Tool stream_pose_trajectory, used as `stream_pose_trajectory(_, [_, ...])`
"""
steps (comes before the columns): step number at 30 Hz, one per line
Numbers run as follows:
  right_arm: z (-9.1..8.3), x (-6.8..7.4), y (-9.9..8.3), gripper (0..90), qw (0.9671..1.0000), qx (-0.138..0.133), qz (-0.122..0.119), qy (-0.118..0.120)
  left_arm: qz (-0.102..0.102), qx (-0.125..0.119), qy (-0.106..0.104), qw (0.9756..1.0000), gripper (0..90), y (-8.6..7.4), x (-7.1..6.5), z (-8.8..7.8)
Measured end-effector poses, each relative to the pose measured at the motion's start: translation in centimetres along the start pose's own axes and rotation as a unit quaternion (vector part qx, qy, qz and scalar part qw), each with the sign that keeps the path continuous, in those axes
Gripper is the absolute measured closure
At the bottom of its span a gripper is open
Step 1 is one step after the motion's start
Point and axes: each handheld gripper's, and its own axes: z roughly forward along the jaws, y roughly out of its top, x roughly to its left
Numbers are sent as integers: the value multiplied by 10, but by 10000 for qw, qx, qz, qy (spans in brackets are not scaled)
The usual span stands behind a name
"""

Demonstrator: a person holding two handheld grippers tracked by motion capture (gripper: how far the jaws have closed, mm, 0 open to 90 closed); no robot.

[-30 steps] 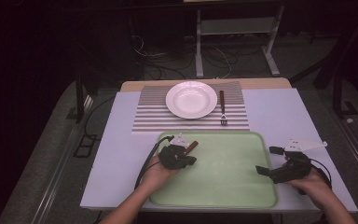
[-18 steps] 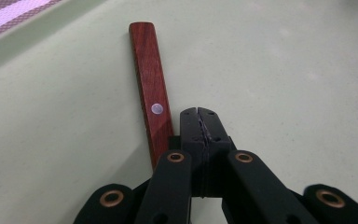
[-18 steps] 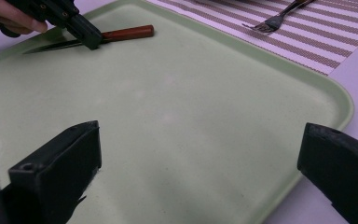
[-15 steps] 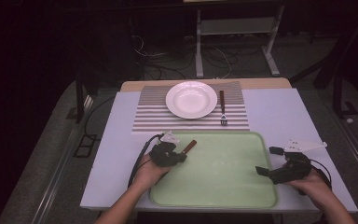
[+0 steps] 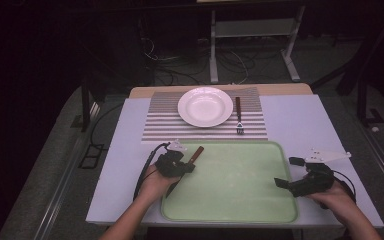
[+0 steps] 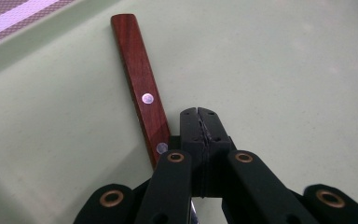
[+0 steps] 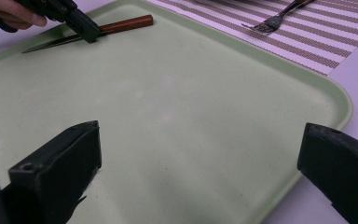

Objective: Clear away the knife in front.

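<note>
A knife with a red-brown wooden handle [image 5: 196, 153] lies angled at the near-left corner of the pale green tray [image 5: 230, 200]. My left gripper [image 5: 189, 167] is over that corner, its jaws pressed together where handle meets blade. In the left gripper view the riveted handle [image 6: 140, 79] runs out to the left of the closed tips [image 6: 199, 114]. The right gripper view shows the knife [image 7: 121, 24], its dark blade trailing behind the left gripper [image 7: 86, 32]. My right gripper [image 5: 286, 171] stands open at the tray's right edge, and between its jaws [image 7: 200, 140] is bare tray.
A white plate [image 5: 205, 106] sits on a striped placemat [image 5: 205, 130] beyond the tray. A fork [image 5: 239, 117] with a dark handle lies on the mat to the plate's right. The tray's raised rim [image 7: 335, 100] borders the white table.
My left gripper has shifted left toward the tray's left edge, and the knife has moved slightly left with it. The right gripper has stayed in place.
</note>
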Motion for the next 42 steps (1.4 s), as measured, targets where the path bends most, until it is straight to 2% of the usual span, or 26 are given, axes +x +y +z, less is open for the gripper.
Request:
stream_pose_trajectory(15, [-1, 0, 0, 0, 10000, -9, 7, -7, -243, -15, 101, 9997, 896, -4, 15, -8])
stream_pose_trajectory(23, [0, 0, 0, 0, 10000, -6, 6, -6, -186, -50, 182, 9996, 896, -2, 15, -7])
stream_pose_trajectory(26, [0, 0, 0, 0, 10000, 6, -1, -4, -116, -46, 319, 9994, 896, 0, 17, -5])
stream_pose_trajectory(38, [0, 0, 0, 0, 10000, 0, -2, -1, -366, -102, 462, 9982, 896, -5, 32, -13])
stream_pose_trajectory(42, [0, 0, 0, 0, 10000, -5, 3, -3, -373, -102, 461, 9982, 896, -5, 33, -14])
